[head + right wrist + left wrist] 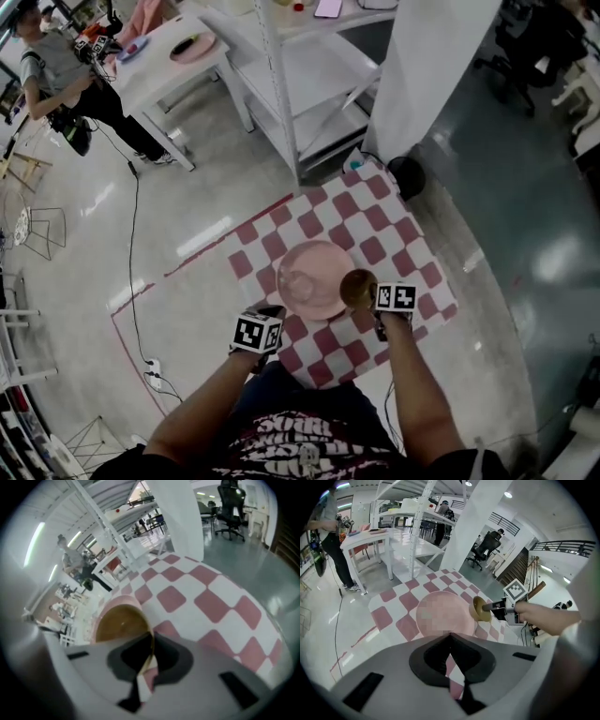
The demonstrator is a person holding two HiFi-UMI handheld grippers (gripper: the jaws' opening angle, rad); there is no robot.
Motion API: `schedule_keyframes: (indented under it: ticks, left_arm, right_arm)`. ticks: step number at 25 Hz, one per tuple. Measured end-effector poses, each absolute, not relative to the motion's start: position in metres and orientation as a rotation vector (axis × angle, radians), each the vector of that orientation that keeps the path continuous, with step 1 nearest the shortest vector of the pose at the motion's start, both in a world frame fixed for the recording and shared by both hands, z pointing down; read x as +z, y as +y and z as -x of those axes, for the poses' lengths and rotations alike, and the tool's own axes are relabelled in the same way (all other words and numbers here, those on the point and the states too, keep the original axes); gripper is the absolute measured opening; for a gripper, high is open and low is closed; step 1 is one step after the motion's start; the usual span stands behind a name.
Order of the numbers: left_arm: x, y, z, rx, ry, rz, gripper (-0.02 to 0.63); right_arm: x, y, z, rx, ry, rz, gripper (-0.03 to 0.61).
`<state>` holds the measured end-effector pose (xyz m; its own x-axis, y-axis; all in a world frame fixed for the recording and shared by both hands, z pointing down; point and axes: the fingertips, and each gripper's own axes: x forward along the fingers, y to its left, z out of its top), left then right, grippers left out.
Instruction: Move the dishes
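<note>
A round pink plate (314, 278) lies on the red-and-white checked cloth (375, 211); something clear and glassy seems to rest on its left part. My right gripper (371, 294) is shut on the rim of a small brown bowl (357, 286), which hangs tilted at the plate's right edge. The left gripper view shows that bowl (479, 609) on its side, held by the right gripper (494, 606) beside the plate (440, 613). In the right gripper view the bowl (122, 623) fills the space ahead of the jaws. My left gripper (271, 313) hovers at the plate's near left edge, shut and empty.
A white shelf rack (300, 94) and a white pillar (431, 66) stand behind the cloth. A black round object (408, 176) sits at the cloth's far corner. At the back left, a person (56, 66) stands by a white table (178, 56). A cable (136, 234) runs across the floor.
</note>
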<state>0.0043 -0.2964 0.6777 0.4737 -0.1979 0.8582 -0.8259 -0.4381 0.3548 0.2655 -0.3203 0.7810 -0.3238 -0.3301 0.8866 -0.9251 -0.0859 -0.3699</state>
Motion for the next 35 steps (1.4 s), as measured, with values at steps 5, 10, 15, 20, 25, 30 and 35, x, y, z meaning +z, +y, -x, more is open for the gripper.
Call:
schedule_keyframes:
  ticks: [5,10,15,20,25,30,35]
  left_arm:
    - [0.679,-0.292,0.014,0.921,-0.9,-1.868,0.028]
    - [0.679,-0.289,0.042,0.862,-0.968,-1.836,0.028]
    - [0.67,-0.288,0.053,0.814,-1.005,-1.845,0.028]
    - [0.649,-0.297,0.049,0.614,-1.035,-1.82,0.028]
    - [0.615,-0.307,0.022,0.481,-1.004,-1.869,0.028]
    - [0.571,-0.309,-0.017,0.536,-0.998,-2.117,0.028]
    - [0.523,-0.302,-0.05,0.51,-0.99,-2.309,0.028]
  right_arm:
    - [0.798,-0.355,-0.236,1.437,-1.636,-1.308,0.04]
    - [0.819,-0.369,-0.208,1.426,-1.623,-1.254,0.04]
    - [0.823,-0.366,-0.189,1.449,-1.636,-1.24,0.064]
    - [0.787,-0.354,-0.193,1.452,-1.739,-1.293,0.189]
    - [0.727,-0.326,-0.209,1.459,-1.907,-1.338,0.189]
    - [0.632,-0.301,-0.203,1.317,-2.239,-1.379,0.048]
    - [0.547,-0.286,-0.183,1.155,-2.49,-1.36,0.034]
